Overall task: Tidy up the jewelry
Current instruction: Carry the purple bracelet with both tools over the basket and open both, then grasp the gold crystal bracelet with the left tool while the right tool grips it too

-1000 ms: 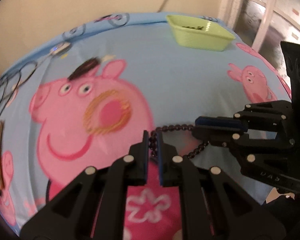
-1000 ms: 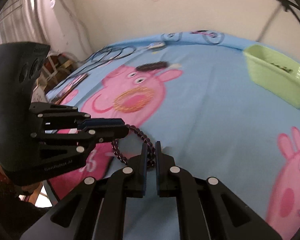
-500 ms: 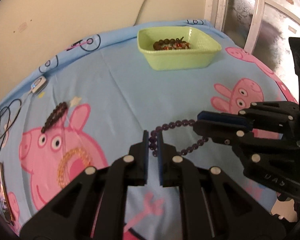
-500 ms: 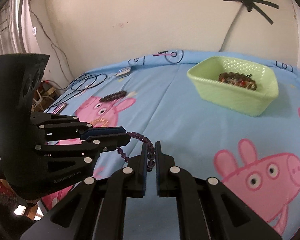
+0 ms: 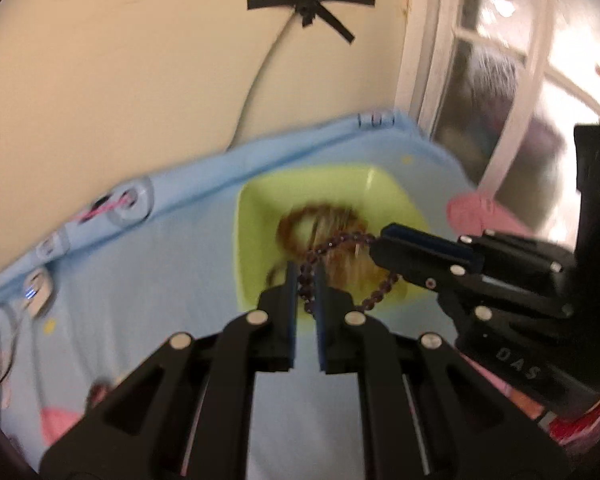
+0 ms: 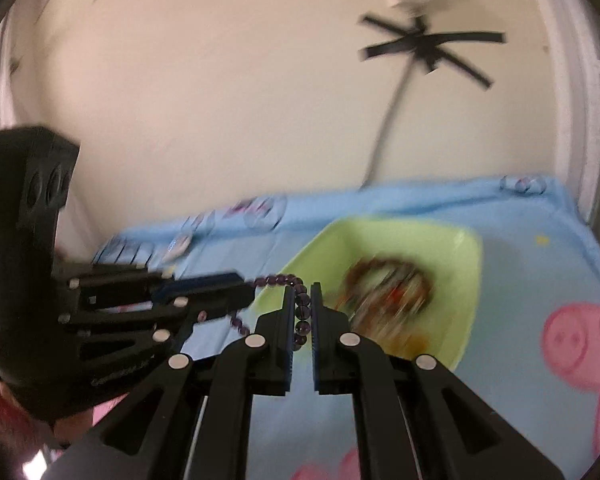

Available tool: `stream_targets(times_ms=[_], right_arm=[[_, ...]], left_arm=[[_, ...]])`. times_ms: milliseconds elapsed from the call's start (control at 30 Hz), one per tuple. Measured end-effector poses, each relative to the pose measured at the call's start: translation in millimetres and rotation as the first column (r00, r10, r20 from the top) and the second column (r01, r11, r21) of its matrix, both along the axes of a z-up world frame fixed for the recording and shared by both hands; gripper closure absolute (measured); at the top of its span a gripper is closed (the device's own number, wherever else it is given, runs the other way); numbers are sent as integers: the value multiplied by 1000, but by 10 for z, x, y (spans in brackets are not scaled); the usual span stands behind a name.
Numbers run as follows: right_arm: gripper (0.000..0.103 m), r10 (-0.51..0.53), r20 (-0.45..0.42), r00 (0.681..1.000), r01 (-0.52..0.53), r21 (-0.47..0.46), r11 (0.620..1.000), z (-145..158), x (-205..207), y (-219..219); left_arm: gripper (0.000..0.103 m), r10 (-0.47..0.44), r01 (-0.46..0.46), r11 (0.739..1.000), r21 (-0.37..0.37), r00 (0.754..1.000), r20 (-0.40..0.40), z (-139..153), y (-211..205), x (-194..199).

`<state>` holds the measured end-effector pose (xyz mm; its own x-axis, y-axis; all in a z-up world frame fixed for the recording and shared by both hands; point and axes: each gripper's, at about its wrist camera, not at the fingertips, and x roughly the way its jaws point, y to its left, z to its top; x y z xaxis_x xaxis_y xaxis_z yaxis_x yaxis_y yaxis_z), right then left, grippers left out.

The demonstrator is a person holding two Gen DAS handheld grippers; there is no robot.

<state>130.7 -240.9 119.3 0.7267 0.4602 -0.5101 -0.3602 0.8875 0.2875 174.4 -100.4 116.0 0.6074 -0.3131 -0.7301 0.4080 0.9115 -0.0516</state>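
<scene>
Blue cartoon sheet meets cream wall; both jaws grip the purple bracelet over a seemingly plastic green tray.

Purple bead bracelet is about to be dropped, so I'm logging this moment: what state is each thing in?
Purple bead bracelet: held taut between both grippers, over the tray.
Left gripper: shut on it.
Right gripper: shut on it.
Green tray: on the blue cloth, holding brown bracelets.
</scene>
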Motion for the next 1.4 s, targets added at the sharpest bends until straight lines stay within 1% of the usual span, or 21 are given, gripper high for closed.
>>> stream_targets(times_ms=[33, 67, 100, 200, 333, 400, 467, 567, 633, 767, 833, 867, 933, 967, 1000, 1067, 1133, 1167, 1200, 1333, 1400], right_arm=[[103, -26, 7, 1000, 26, 3, 1000, -19, 112, -54], [103, -57, -4, 998, 57, -5, 998, -53, 206, -106], [103, -104, -30, 994, 103, -12, 995, -110, 268, -166], [102, -117, -71, 991, 122, 71, 990, -247, 94, -298], [101, -80, -96, 992, 92, 132, 987, -429, -344, -224], [101, -78, -95, 992, 91, 145, 985, -450, -514, -113], [101, -89, -88, 992, 101, 140, 985, -470, -690, -7], [101, -101, -38, 994, 104, 82, 991, -433, -924, 227], [101, -97, -56, 994, 100, 65, 993, -479, -1020, 328], [101, -137, -98, 986, 146, 90, 985, -525, -1166, 384], [100, -153, -106, 982, 161, 68, 985, -546, -1219, 439], [98, -165, -102, 981, 171, 51, 984, -554, -1235, 472], [91, -186, -104, 977, 190, 28, 981, -570, -1251, 516], [84, -189, -111, 976, 193, 30, 981, -583, -1261, 532], [81, -192, -123, 974, 198, 32, 980, -598, -1261, 539], [72, -197, -167, 966, 207, 44, 977, -658, -1214, 531], [69, -188, -236, 953, 211, 73, 975, -760, -1143, 490], [67, -185, -247, 951, 224, 140, 965, -788, -1128, 412], [66, -190, -252, 949, 234, 160, 959, -807, -1133, 382], [55, -167, -247, 955, 208, 154, 966, -802, -1111, 427], [50, -152, -243, 958, 192, 148, 970, -791, -1091, 464]], left_arm=[[93, 9, -9, 1000, -9, 1000, -4, -33, -8, 124], [86, 43, -43, 999, 3, 999, -13, -90, -2, 237], [85, 102, -101, 995, 21, 994, -36, -172, 60, 328], [85, 119, -122, 992, -40, 990, -69, -275, 276, 223], [85, 154, -154, 988, -15, 987, -38, -426, 549, -254], [85, 171, -171, 985, 5, 984, -45, -498, 638, -459], [85, 187, -186, 982, 32, 981, -45, -599, 726, -710], [85, 199, -197, 979, 49, 979, -48, -722, 787, -1010], [85, 200, -198, 979, 44, 979, -43, -777, 815, -1182], [85, 202, -203, 975, 88, 979, 18, -866, 813, -1454], [85, 211, -212, 974, 75, 977, 22, -859, 864, -1516], [85, 228, -231, 971, 59, 972, 49, -822, 905, -1558], [77, 251, -255, 966, 46, 965, 74, -795, 951, -1608], [62, 265, -269, 962, 47, 961, 77, -792, 967, -1610], [50, 286, -291, 956, 49, 955, 82, -788, 991, -1605], [47, 303, -307, 951, 25, 948, 98, -760, 1044, -1625], [33, 291, -293, 956, 3, 950, 116, -727, 1072, -1650], [21, 274, -275, 961, -5, 954, 124, -714, 1064, -1666], [16, 257, -258, 966, -10, 958, 127, -708, 1051, -1673], [12, 238, -246, 968, 56, 964, 119, -740, 935, -1641], [12, 239, -247, 968, 53, 964, 116, -742, 945, -1638]])
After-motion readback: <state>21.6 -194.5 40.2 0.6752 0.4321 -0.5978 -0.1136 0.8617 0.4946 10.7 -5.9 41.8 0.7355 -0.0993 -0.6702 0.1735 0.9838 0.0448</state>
